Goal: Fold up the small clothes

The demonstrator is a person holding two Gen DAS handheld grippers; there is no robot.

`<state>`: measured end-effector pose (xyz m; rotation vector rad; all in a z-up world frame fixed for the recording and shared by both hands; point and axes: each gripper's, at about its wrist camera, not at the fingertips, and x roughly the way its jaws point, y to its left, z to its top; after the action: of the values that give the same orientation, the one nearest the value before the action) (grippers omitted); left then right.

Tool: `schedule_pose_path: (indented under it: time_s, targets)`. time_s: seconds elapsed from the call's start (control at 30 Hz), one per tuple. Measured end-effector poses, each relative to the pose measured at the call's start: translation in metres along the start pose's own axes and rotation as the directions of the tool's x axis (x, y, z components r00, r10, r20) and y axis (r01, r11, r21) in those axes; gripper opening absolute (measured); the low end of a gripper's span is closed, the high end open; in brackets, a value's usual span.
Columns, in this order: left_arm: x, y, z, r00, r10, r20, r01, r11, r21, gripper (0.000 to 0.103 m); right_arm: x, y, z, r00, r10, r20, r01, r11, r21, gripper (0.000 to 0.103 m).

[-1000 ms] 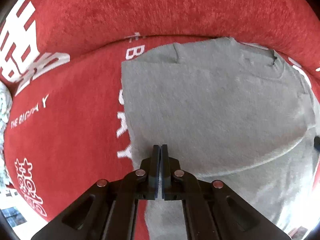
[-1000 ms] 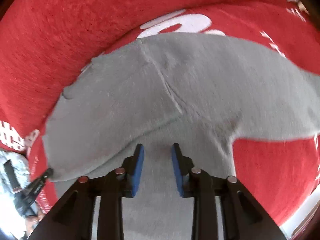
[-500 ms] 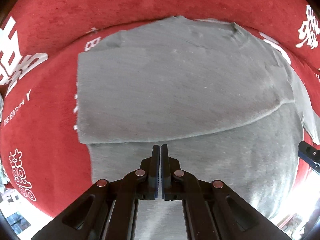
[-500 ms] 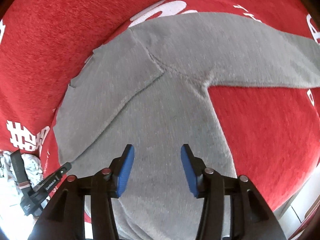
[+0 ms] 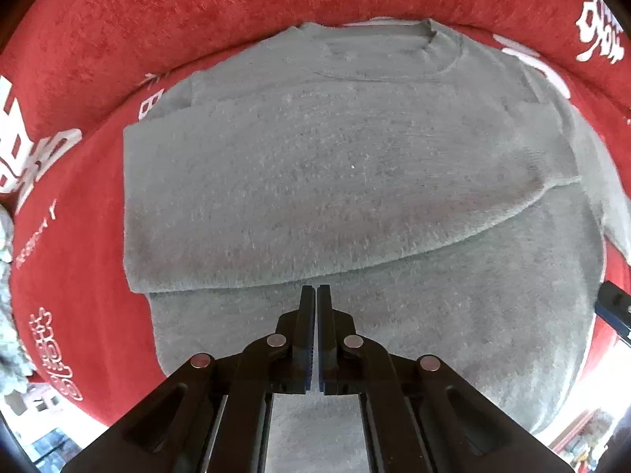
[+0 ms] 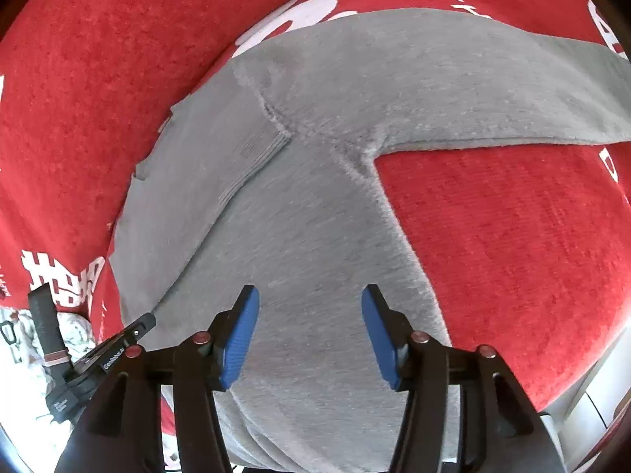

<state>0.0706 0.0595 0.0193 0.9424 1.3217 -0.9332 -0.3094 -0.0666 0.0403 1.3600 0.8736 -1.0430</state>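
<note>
A small grey sweater [image 5: 355,165] lies flat on a red cloth with white lettering [image 5: 71,260]. Its left sleeve is folded across the chest, and the collar [image 5: 434,39] points away from me. My left gripper [image 5: 316,291] is shut and empty, just above the lower body of the sweater. In the right wrist view the sweater's body [image 6: 299,244] fills the middle and its right sleeve [image 6: 493,90] stretches out to the right. My right gripper [image 6: 309,303] is open and empty above the sweater's lower body.
The red cloth [image 6: 512,244] covers the surface around the sweater. The left gripper's body [image 6: 90,362] shows at the lower left of the right wrist view. A pale patterned fabric [image 5: 4,276] lies off the cloth's left edge. The surface's edge [image 6: 591,394] runs at the lower right.
Both grippers have pulled back from the sweater, so more of it shows. The right gripper's jaws have opened wider. The left gripper stayed shut.
</note>
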Motion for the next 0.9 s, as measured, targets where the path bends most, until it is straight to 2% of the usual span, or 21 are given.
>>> schedule_pose_path:
  time_s: [0.1,0.27,0.47,0.53,0.57,0.9]
  targets:
    - [-0.001,-0.007,0.002,1.000,-0.014,-0.006,0.013,1.000,-0.026,0.001,-0.003,-0.006,0.002,1.000,0.013,0.005,-0.013,1.000,0.012,0.058]
    - [-0.004,-0.022,0.005,1.000,-0.006,-0.015,0.006,1.000,-0.004,0.001,-0.009,-0.015,0.006,0.999,0.035,0.017,-0.036,0.999,0.025,0.062]
    - [-0.006,-0.036,0.014,0.999,-0.031,-0.020,0.031,1.000,0.001,0.001,-0.013,-0.029,0.010,0.998,0.054,0.028,-0.056,0.997,0.057,0.063]
    - [-0.007,-0.045,0.015,0.998,-0.048,-0.030,0.048,0.999,0.003,0.001,-0.015,-0.035,0.010,0.997,0.066,0.033,-0.068,0.995,0.070,0.071]
    - [-0.006,-0.047,0.015,0.998,-0.049,-0.032,0.049,0.999,0.007,0.001,-0.017,-0.038,0.011,0.997,0.073,0.040,-0.076,0.994,0.078,0.075]
    - [-0.011,-0.090,0.020,0.998,-0.051,-0.033,0.053,0.996,0.071,0.002,-0.048,-0.092,0.023,0.987,0.079,0.136,-0.103,0.979,0.175,0.076]
